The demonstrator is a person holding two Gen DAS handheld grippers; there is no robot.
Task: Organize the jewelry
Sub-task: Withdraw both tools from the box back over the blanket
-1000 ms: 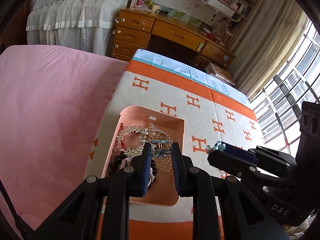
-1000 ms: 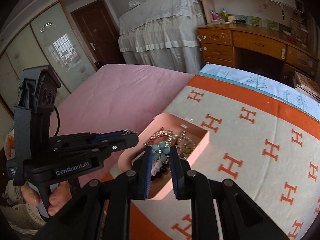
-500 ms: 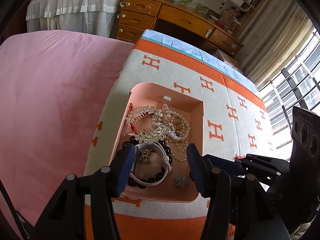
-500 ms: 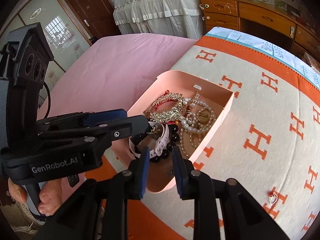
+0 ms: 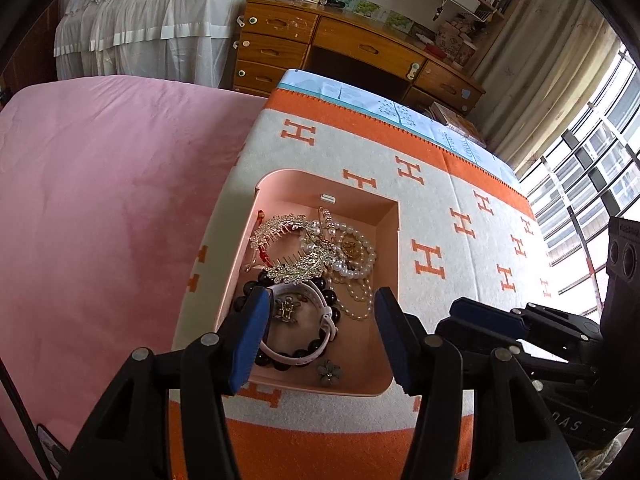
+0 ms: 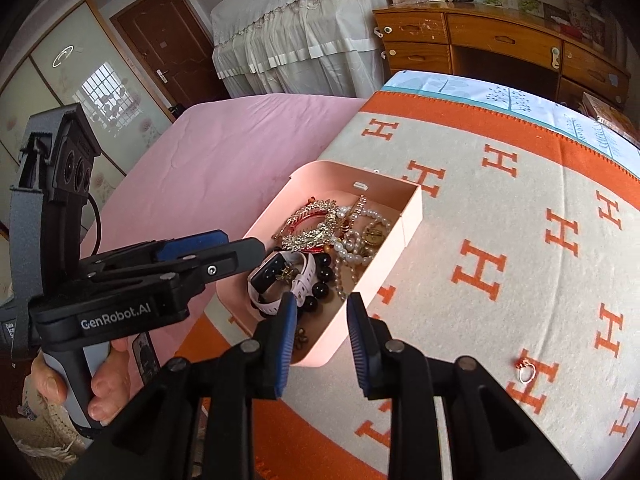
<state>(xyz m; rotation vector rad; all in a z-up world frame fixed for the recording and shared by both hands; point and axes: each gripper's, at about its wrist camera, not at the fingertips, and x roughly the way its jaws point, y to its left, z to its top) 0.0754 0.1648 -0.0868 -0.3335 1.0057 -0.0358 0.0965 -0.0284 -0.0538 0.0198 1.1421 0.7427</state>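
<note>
The pink jewelry box (image 5: 394,268) sits on an orange-and-cream blanket (image 5: 440,200) patterned with H letters, near its edge beside the pink bed sheet (image 5: 100,184). Inside lie a gilt leaf hair comb (image 5: 296,258), a pearl necklace (image 5: 356,268), a white watch (image 6: 280,276), dark beads (image 6: 320,284) and a small flower charm (image 5: 329,372), all tangled together. The left tongs (image 5: 320,332) hang over the box's near end, spread wide and holding nothing. The right tongs (image 6: 322,344) are also spread and empty, straddling the box's near corner. A small ring (image 6: 526,372) lies alone on the blanket, well apart from the box. Behind stand a wooden desk (image 5: 360,48) and a white lace-covered piece of furniture (image 5: 152,24).
</note>
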